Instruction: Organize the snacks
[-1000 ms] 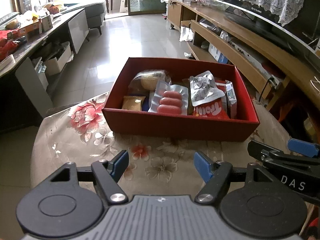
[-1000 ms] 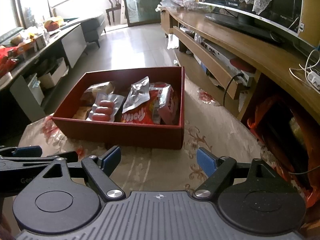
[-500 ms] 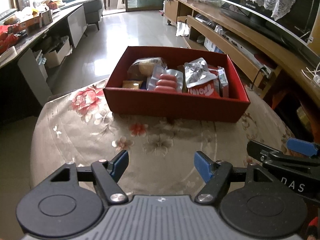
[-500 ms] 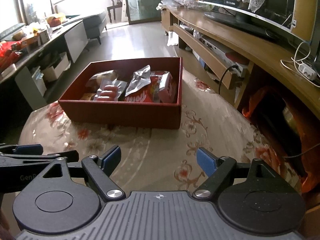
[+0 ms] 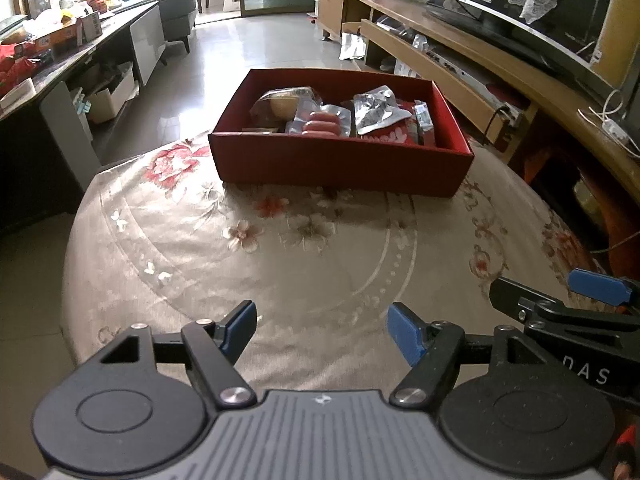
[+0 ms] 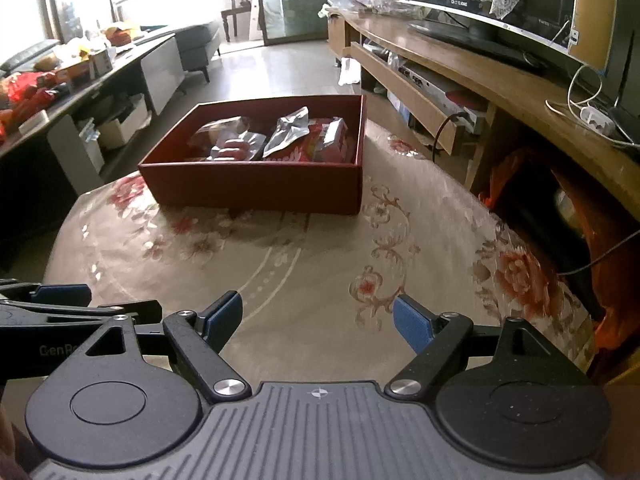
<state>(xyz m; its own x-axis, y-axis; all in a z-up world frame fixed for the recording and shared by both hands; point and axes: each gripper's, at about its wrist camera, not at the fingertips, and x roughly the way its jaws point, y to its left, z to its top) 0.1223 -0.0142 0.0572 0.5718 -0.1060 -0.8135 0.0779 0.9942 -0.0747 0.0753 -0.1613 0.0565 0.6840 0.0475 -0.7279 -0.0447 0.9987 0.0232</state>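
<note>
1. Left gripper (image 5: 322,330) at lower centre of the left wrist view, blue-padded fingers spread wide with nothing between them, above the flowered cloth of the counter (image 5: 320,264).
2. Right gripper (image 6: 318,320) at lower centre of the right wrist view, likewise spread wide and empty (its black frame also showing at the lower right edge of the left view).
3. Red box (image 5: 340,164) in the upper middle of the left view, resting on the counter, well apart from both grippers; same box (image 6: 256,188) left of centre in the right view.
4. Inside the box: sausage pack (image 5: 326,122) near the middle, silver pouch (image 5: 376,108) to its right lying on a red snack bag (image 5: 390,134), a clear-wrapped bun (image 5: 286,100) toward the back left.
5. TV stand (image 6: 480,80) along the right side of the frame.
</note>
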